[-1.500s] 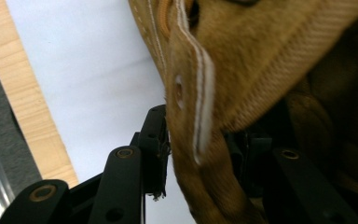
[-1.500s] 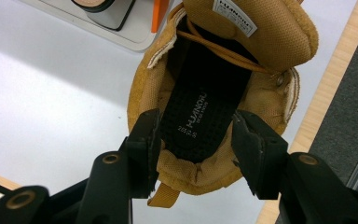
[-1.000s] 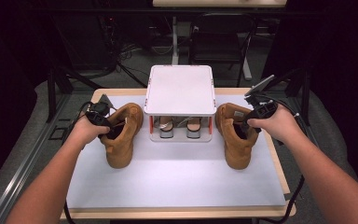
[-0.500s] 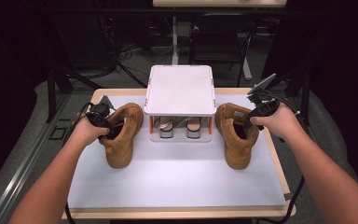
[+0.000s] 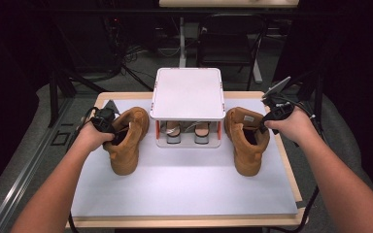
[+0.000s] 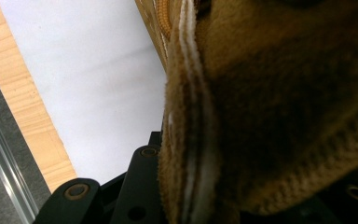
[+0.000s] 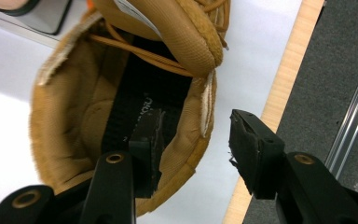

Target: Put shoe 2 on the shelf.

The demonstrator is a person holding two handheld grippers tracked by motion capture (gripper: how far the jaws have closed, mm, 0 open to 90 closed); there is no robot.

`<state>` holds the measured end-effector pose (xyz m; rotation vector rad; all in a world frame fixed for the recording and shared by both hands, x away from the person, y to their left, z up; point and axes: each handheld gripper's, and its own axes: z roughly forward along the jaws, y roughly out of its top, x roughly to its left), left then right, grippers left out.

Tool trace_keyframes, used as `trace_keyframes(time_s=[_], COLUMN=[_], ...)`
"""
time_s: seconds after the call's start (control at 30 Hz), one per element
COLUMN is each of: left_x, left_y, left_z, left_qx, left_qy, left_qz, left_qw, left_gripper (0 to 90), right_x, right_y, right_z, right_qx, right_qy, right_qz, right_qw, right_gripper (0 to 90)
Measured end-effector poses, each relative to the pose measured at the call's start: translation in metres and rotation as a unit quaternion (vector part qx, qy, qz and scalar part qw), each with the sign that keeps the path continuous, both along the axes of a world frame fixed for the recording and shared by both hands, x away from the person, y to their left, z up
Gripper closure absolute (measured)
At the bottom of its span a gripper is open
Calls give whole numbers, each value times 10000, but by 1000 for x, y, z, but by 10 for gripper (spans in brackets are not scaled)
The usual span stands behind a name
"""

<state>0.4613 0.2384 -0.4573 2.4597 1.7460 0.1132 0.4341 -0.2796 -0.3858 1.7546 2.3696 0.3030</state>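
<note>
Two tan suede boots stand on a white mat. The left boot has my left gripper at its collar. In the left gripper view that collar sits pinched between the jaws of the left gripper, which is shut on it. My right gripper is at the right boot. The right gripper view shows the right gripper open and straddling the collar wall of that boot. One pad is inside the boot and the other pad is outside.
A white rack stands between the boots at the back, with a pair of shoes under its top. The wooden table edge runs close to the right boot. Dark floor, cables and a chair lie beyond the table.
</note>
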Motion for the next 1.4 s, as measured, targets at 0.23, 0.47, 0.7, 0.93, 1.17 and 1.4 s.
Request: trace_keyframes(time_s=[0.23, 0.47, 0.7, 0.93, 1.17, 1.4], left_x=[1, 1, 0, 1, 1, 1], left_y=[1, 1, 2, 2, 2, 1], left_z=[0, -1, -1, -1, -1, -1], left_qx=[-25, -22, -49, -49, -37, -38], left_qy=[21, 32, 23, 20, 36, 52], left_qz=[-5, 8, 11, 4, 6, 31], left_qw=[10000, 10000, 10000, 10000, 10000, 10000], left_gripper=[764, 764, 765, 765, 765, 766], right_x=[5, 8, 11, 14, 16, 17], right_y=[-5, -3, -1, 0, -3, 0], right_z=[-20, -31, -45, -56, -60, -63], right_qx=[21, 38, 53, 17, 105, 96], right_qy=[70, 183, 272, 404, 503, 604], right_qz=[22, 35, 7, 14, -109, -283], right_qw=[10000, 9998, 9996, 9992, 9986, 9977], right_gripper=[581, 601, 601, 606, 618, 657])
